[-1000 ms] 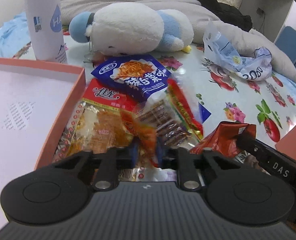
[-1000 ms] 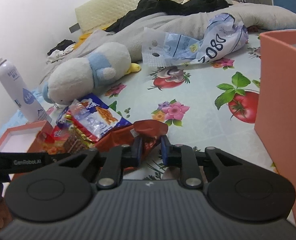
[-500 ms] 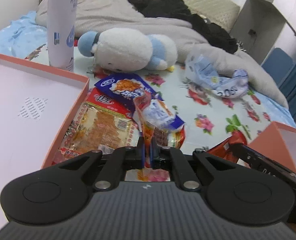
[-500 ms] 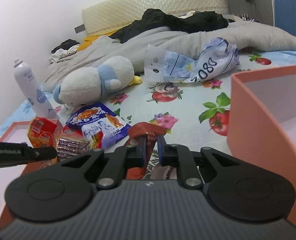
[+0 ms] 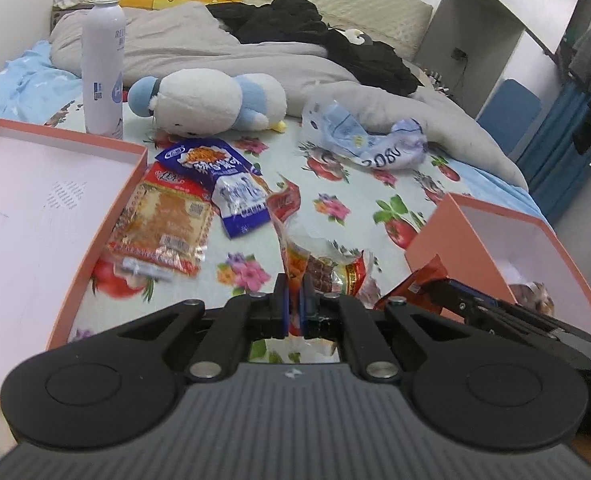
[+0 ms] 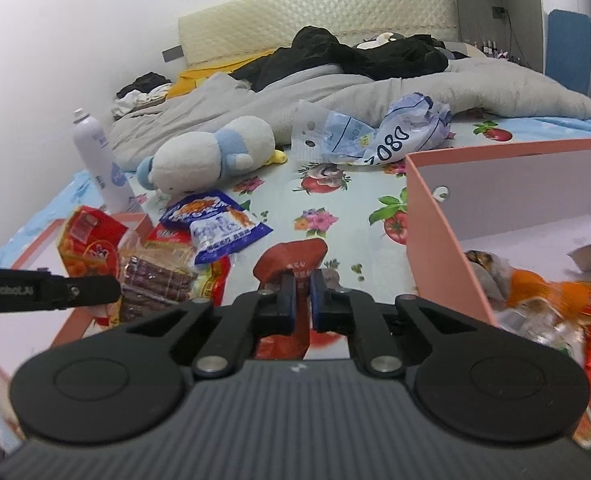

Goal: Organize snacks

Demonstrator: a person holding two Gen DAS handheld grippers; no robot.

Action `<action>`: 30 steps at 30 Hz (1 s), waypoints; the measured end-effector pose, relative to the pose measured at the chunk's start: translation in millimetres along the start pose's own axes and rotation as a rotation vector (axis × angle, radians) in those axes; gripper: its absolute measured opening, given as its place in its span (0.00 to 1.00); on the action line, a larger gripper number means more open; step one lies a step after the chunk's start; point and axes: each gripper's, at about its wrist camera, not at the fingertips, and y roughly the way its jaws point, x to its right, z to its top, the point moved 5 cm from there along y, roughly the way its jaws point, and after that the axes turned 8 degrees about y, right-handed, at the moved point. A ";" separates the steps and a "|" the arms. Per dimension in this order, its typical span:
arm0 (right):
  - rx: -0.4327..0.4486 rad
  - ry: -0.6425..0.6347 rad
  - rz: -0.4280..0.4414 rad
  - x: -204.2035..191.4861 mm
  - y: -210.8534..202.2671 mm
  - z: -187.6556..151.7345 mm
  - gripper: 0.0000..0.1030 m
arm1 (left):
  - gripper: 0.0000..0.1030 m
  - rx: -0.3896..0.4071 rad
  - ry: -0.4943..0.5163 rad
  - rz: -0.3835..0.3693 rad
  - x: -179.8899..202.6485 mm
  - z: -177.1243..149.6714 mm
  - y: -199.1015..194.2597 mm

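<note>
My left gripper (image 5: pixel 294 298) is shut on a clear and red snack pack (image 5: pixel 319 266) holding brown sticks, lifted above the sheet; the pack also shows in the right wrist view (image 6: pixel 135 276). My right gripper (image 6: pixel 302 294) is shut on a dark red snack packet (image 6: pixel 291 262), held just left of the pink box (image 6: pixel 439 248), which holds several snacks (image 6: pixel 551 296). A blue snack bag (image 5: pixel 223 176) and a flat orange-red pack (image 5: pixel 163 224) lie on the sheet beside the pink lid (image 5: pixel 95 216).
A white and blue plush toy (image 5: pixel 211 100) and a white spray bottle (image 5: pixel 103 64) stand behind the snacks. A crumpled blue-white plastic bag (image 5: pixel 367 140) lies at the back right. Grey bedding and dark clothes fill the far side.
Both grippers have lifted and pulled back with their packs. The left one raised the clear pack off the pile; the right one moved toward the pink box, whose inside now shows.
</note>
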 end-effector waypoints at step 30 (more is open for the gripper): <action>-0.190 0.051 0.004 16.4 -33.0 -73.7 0.24 | 0.06 -0.164 0.000 0.030 -0.3 -105.3 -36.3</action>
